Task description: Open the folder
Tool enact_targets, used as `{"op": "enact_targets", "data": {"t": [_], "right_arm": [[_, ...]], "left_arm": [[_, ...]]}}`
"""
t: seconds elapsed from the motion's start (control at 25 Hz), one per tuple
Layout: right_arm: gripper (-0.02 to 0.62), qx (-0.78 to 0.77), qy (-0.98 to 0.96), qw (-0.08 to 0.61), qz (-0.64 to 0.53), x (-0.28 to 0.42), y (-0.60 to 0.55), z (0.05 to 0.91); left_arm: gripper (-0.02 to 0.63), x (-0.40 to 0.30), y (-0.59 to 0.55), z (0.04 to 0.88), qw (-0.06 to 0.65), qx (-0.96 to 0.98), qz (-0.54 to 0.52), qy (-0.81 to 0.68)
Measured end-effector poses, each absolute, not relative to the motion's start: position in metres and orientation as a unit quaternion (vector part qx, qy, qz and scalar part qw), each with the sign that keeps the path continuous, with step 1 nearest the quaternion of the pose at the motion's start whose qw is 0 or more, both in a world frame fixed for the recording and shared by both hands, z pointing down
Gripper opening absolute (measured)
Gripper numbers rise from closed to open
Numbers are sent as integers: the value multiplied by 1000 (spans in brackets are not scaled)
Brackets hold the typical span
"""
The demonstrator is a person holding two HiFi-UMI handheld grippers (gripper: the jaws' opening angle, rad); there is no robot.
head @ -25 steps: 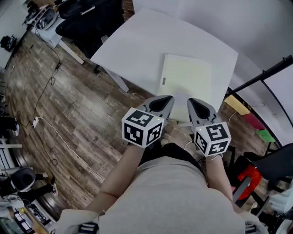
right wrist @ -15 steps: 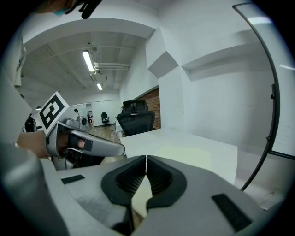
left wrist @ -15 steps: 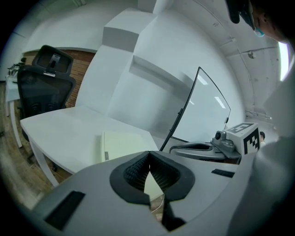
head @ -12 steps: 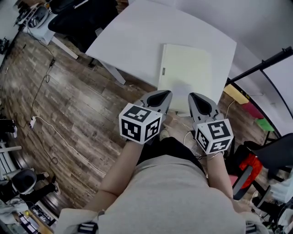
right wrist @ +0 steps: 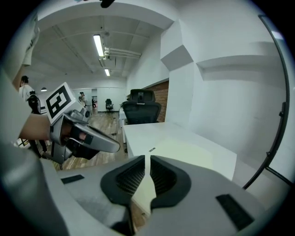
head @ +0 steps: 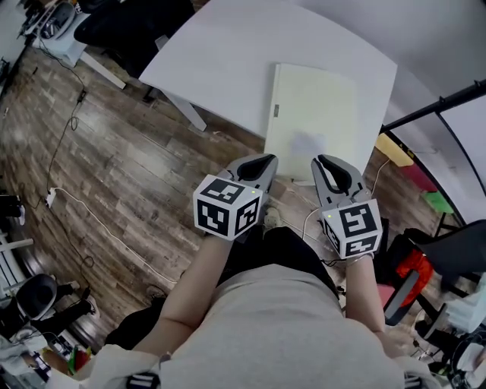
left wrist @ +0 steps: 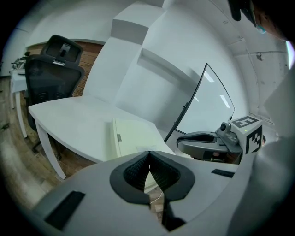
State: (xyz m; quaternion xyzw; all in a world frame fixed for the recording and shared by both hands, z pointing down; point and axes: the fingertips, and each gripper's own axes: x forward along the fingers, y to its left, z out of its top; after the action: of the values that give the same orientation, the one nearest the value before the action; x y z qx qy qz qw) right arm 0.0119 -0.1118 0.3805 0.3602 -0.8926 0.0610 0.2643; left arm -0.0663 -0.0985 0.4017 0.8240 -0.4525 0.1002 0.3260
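Observation:
A pale yellow-green folder lies closed and flat on the white table, near its front right corner, with a small grey tab on its left edge. My left gripper and right gripper hang side by side over the folder's near edge, both shut and holding nothing. In the left gripper view the folder lies just beyond the shut left gripper, with the right gripper alongside. In the right gripper view the folder lies ahead of the right gripper, whose pads stand a hair apart.
A black office chair stands behind the table's left end. A black stand pole slants past the table's right side. Cables trail over the wooden floor. Yellow and red items lie at the right.
Both grippers have sunk a little and drawn slightly back toward me, the left drifting leftward. The folder has stayed put and closed.

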Motion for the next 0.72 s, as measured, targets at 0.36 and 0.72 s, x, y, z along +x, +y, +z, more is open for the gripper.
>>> {"op": "enact_targets", "data": {"t": [0.36, 0.72], "right_arm": [[120, 312, -891, 330, 24, 0, -95, 411], [155, 297, -871, 391, -37, 11, -90, 431]], "left_arm": [[18, -75, -91, 426, 353, 812, 109, -453], [18, -79, -80, 448, 375, 796, 117, -461]]}}
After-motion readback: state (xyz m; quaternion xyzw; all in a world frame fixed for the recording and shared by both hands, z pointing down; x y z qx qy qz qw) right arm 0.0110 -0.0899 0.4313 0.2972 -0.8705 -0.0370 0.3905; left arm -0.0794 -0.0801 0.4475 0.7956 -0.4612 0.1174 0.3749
